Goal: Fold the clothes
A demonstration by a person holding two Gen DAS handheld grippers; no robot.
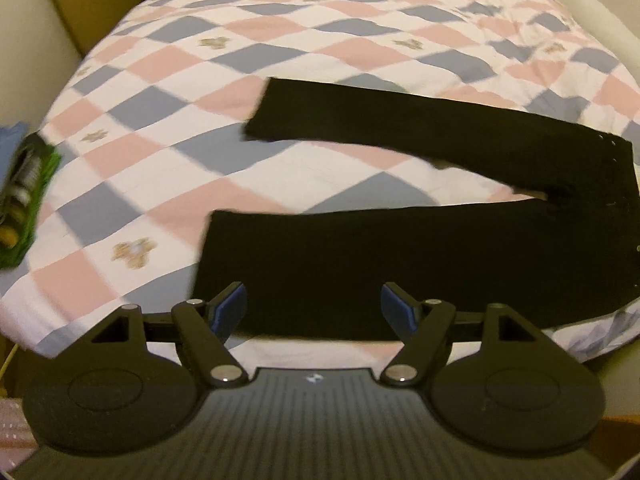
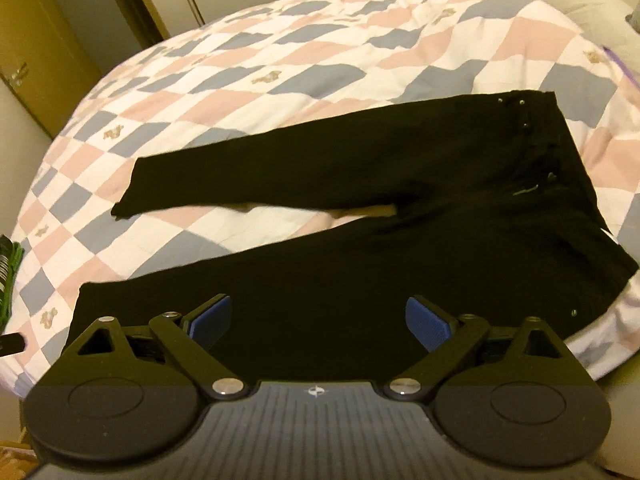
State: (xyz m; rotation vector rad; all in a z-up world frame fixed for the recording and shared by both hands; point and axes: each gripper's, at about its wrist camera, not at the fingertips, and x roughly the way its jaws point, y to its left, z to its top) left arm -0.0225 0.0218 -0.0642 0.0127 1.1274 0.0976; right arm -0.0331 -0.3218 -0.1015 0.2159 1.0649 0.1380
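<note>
- A pair of black trousers [image 1: 400, 248] lies flat on a bed covered by a checked quilt [image 1: 168, 80] of pink, grey-blue and white diamonds, some carrying small tan motifs.
- From the left wrist camera, the waistband sits at 3 o'clock, and the two legs run out toward 9 o'clock, splayed apart with a wedge of quilt showing between them.
- The far leg ends in a cuff near the frame's centre, toward 11 o'clock; the near leg's cuff lies at about 8 o'clock, just ahead of the tool.
- The left gripper [image 1: 312, 308] hovers at 6 o'clock over the near leg, its blue-padded fingers [image 1: 230, 306] spread wide with nothing between them.
- Whether the pads touch the cloth cannot be told from this view.
- A green package [image 1: 24, 196] rests at the quilt's edge at 9 o'clock, well apart from the trousers; its print is too blurred to read.
- From the right wrist camera, the trousers [image 2: 380, 240] fill the middle, waistband at 2 o'clock and small metal rivets glinting near it.
- The right gripper [image 2: 318, 322] is likewise wide apart and empty, poised at 6 o'clock above the near leg's thigh stretch.
- A wooden cabinet [image 2: 36, 40] stands beyond the bed at 10 o'clock.
</note>
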